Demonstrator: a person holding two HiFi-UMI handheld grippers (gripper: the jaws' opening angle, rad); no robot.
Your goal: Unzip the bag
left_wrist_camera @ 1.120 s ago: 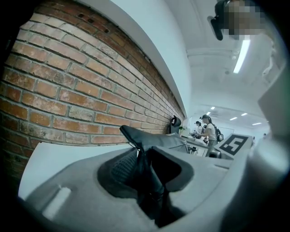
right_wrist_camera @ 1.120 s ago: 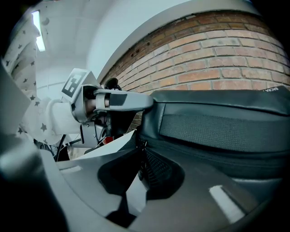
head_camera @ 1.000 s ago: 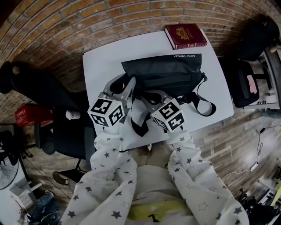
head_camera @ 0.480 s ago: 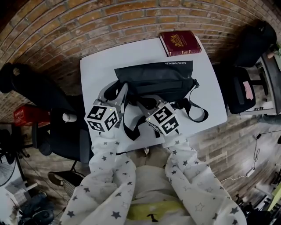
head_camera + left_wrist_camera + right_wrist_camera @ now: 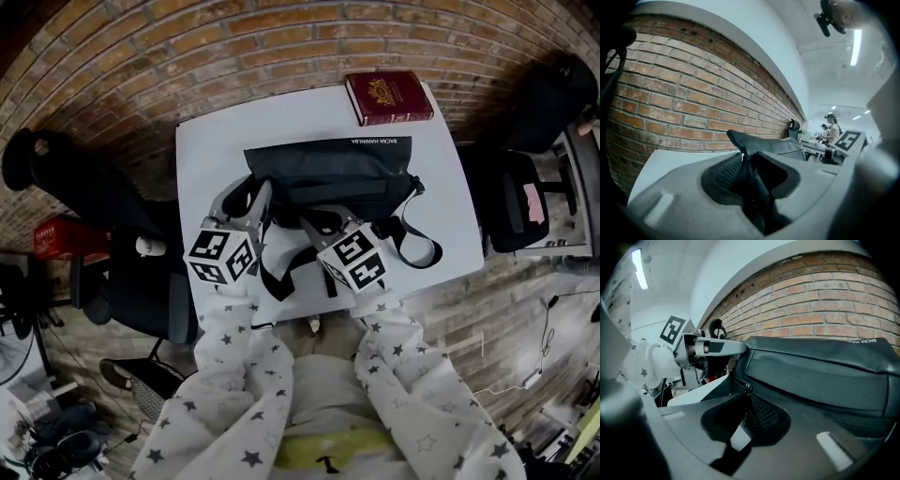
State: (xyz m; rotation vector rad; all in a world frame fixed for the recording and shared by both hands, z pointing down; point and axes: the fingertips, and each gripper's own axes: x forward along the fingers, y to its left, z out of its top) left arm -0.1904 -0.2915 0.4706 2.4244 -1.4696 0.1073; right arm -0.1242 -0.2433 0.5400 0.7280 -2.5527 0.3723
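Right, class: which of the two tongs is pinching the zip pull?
The right tongs: a thin zip pull sits between them, while the left tongs clamp a thick fold of the bag.

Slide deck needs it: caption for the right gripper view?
Right tongs pinch the zipper pull at the bag's end; left tongs hold its corner, brick wall behind.

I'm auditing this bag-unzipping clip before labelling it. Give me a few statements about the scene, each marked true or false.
1. The red book lies on top of the bag. False: it lies on the table beyond the bag, apart from it.
2. The left hand-held gripper pinches the bag's fabric. True.
3. The right hand-held gripper is open and empty. False: it is shut on the zipper pull.
4. The bag lies on the white table. True.
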